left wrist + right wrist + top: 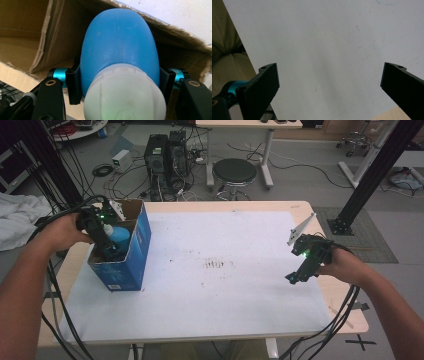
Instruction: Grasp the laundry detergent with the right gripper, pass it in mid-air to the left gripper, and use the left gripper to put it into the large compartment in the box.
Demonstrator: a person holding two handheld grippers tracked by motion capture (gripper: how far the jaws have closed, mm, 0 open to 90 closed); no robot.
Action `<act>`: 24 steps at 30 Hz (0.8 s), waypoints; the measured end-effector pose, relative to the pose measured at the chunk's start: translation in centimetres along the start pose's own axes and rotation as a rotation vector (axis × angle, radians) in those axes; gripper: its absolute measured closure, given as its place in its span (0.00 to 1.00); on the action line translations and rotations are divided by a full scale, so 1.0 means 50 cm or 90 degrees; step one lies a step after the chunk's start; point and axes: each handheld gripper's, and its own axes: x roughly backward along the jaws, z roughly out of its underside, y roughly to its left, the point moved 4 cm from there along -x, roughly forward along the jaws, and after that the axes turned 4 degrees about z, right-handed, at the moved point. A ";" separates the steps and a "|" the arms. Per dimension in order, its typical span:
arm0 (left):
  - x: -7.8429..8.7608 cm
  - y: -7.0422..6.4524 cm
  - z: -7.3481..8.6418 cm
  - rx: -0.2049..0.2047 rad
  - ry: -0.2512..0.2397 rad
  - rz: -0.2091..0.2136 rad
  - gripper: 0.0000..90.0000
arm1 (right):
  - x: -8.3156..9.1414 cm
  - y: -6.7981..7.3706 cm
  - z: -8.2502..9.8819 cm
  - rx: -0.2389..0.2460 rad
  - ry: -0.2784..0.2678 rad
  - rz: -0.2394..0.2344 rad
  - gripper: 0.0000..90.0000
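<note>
White paper (220, 265) covers the tabletop (345, 310). On its left, the left gripper (102, 237) pinches a blue bottle (120, 47) inside the blue cardboard box (137, 247). Far away, the right gripper (295, 277) hangs with its jaws spread wide.

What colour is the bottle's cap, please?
White, on the blue bottle; its cap shows best in the left gripper view.

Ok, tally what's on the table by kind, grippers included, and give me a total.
Blue bottle with white cap: 1
Blue cardboard box: 1
White sheet covering the table: 1
Grippers: 2, left gripper and right gripper
Total: 5
</note>
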 end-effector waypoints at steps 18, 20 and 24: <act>-0.043 0.007 0.010 0.017 0.001 0.024 0.42 | -0.020 -0.003 0.001 -0.002 0.000 -0.009 0.01; -0.043 0.007 0.010 0.018 0.003 0.025 0.42 | -0.021 -0.002 0.000 -0.003 0.003 -0.009 0.01; -0.043 0.010 0.010 0.028 0.008 0.026 0.42 | -0.023 -0.002 -0.001 -0.002 0.004 -0.010 0.01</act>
